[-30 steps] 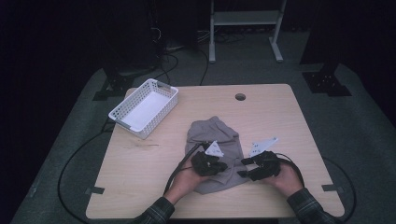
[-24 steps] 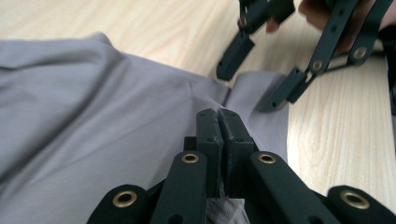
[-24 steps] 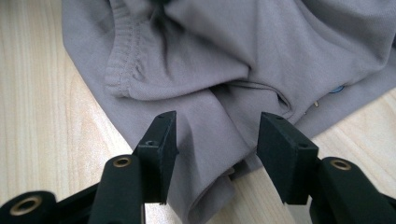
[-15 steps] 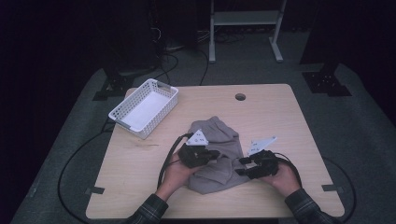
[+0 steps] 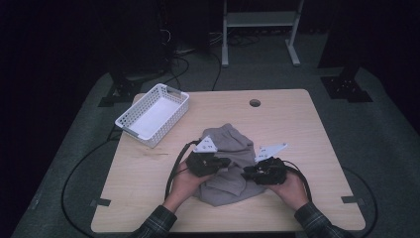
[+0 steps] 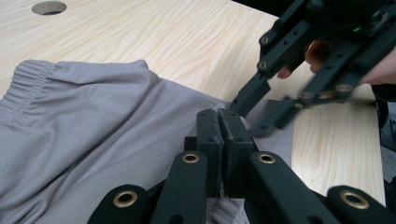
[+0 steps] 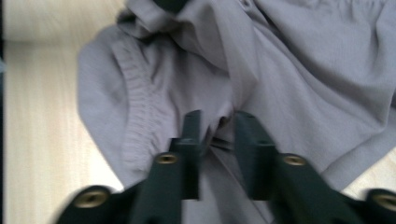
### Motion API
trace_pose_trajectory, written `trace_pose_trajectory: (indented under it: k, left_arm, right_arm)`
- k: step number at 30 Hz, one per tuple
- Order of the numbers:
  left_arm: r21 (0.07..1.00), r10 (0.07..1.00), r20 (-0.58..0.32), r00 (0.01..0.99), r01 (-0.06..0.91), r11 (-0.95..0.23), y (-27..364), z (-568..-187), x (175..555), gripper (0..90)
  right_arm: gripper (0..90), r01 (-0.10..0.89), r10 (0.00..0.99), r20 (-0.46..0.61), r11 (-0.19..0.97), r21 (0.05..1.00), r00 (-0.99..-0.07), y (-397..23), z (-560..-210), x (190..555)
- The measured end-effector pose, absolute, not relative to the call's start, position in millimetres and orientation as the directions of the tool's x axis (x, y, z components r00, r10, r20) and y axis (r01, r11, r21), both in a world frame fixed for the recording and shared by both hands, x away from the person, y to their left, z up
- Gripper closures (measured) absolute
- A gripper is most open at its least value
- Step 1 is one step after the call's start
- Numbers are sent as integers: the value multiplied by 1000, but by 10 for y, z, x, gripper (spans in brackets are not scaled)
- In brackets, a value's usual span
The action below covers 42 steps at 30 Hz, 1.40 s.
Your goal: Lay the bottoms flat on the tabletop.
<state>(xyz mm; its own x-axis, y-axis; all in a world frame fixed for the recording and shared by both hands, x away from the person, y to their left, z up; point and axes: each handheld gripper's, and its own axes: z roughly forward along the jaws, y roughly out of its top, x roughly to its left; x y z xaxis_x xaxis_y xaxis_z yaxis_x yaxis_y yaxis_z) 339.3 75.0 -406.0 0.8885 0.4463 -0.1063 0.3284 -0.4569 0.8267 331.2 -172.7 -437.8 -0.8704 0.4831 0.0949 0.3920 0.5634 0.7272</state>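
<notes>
- While both hands work at the near edge, one crumpled grey fabric garment point(image 5: 229, 163) lies on one light wooden table point(image 5: 297, 129), near-centre.
- One white plastic mesh basket point(image 5: 152, 113) sits at the far-left corner; open tabletop right and far.
- Left gripper point(image 6: 223, 122): jaws pressed together, cloth pinched.
- Right gripper point(image 7: 215, 126): jaws narrow, just been closing, a cloth fold between them.
</notes>
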Motion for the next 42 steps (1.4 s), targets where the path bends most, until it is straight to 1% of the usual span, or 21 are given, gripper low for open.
trace_pose_trajectory:
  k: [2, 4, 11, 25, 42]
  left_arm:
    - [826, 447, -103, 889, 327, -460, 754, -4061, 3392, 880]
    - [826, 449, -102, 888, 327, -460, 760, -4064, 3394, 880]
    - [834, 474, -100, 875, 334, -440, 882, -4029, 3423, 881]
    - [861, 568, -116, 815, 367, -351, 1376, -3912, 3479, 884]
    - [862, 656, -157, 738, 427, -274, 1893, -3937, 3443, 884]
  right_arm:
    - [871, 395, 492, 85, 573, 718, -867, -1711, -4403, 3329]
    - [883, 392, 497, 75, 575, 718, -865, -1704, -4404, 3331]
    - [885, 372, 504, 56, 554, 744, -862, -1768, -4312, 3304]
    - [887, 368, 544, 46, 501, 783, -838, -2027, -4190, 3311]
    - [889, 404, 611, 42, 468, 786, -790, -2372, -4163, 3331]
